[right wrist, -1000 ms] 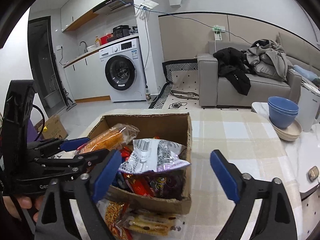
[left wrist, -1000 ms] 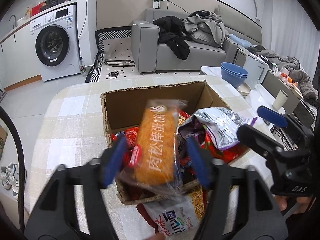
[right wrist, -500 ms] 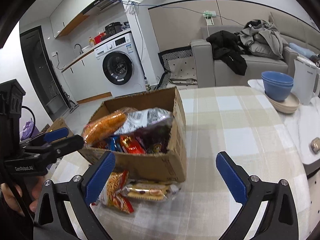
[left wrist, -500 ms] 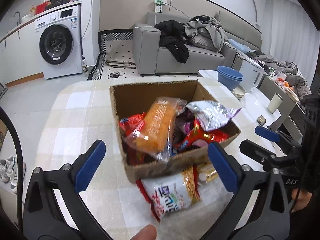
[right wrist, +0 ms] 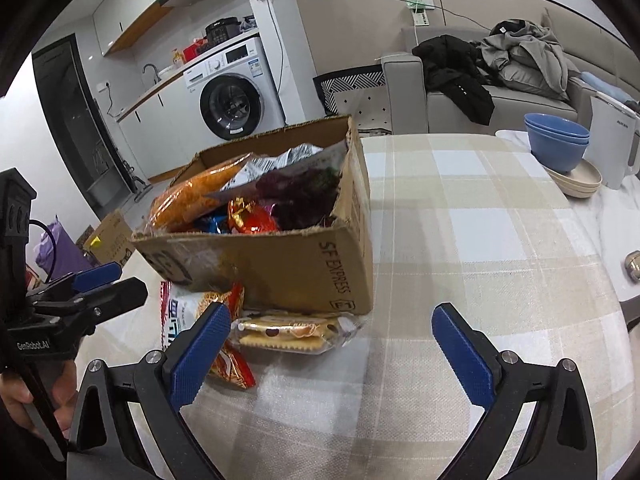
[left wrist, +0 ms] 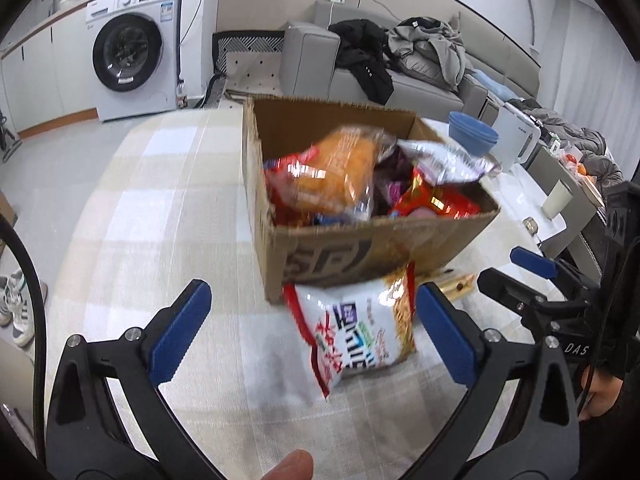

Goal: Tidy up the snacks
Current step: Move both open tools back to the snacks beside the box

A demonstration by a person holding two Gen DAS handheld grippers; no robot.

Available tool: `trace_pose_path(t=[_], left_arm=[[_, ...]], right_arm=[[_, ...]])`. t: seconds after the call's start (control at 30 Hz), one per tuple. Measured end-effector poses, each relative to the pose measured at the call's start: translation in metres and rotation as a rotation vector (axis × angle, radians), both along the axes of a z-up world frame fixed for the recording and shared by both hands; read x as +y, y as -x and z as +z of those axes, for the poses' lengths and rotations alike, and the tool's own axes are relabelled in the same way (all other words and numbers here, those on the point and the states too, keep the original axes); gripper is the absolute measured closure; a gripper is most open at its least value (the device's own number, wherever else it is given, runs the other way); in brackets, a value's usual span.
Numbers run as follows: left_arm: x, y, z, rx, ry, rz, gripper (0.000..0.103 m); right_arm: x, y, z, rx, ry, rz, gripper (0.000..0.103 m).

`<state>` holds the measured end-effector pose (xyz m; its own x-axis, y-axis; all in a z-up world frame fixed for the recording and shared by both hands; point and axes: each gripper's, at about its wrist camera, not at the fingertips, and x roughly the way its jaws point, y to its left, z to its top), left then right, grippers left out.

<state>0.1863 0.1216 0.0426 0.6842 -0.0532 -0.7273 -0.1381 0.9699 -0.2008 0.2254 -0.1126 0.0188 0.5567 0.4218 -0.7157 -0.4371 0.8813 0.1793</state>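
Both our tongs, left (left wrist: 310, 334) and right (right wrist: 332, 350), gape empty; chip bag (left wrist: 356, 332) and cracker pack (right wrist: 290, 330) lie just before the box (right wrist: 304, 264).

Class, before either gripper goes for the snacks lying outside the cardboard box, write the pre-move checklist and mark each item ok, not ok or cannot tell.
1. Left gripper open and empty: ok.
2. Right gripper open and empty: ok.
3. White and red snack bag reachable on the tablecloth, in front of the cardboard box: ok.
4. Cracker pack in the clear: not ok, it lies right against the box's near wall, possibly partly under it.
5. Room in the box for more: not ok, snacks are heaped to the rim, the orange pack above it.
6. Left view sharp enough to aim: not ok, blurred.
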Motion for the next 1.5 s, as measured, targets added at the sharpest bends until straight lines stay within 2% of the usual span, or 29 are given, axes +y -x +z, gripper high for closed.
trace_pose_path(t=[0.47, 0.93, 1.5], left_arm=[[0.001, 0.011, -0.038, 0.061, 0.025, 0.019, 0.001], [0.011, 0.011, -0.043, 0.072, 0.029, 0.042, 0.001], [0.006, 0.004, -0.05, 0.08, 0.035, 0.035, 0.001]], right_arm=[[0.027, 0.008, -0.023, 0.066, 0.021, 0.072, 0.001], [0.046, 0.001, -0.036, 0.097, 0.034, 0.078, 0.0], [0.045, -0.009, -0.042, 0.114, 0.045, 0.047, 0.0]])
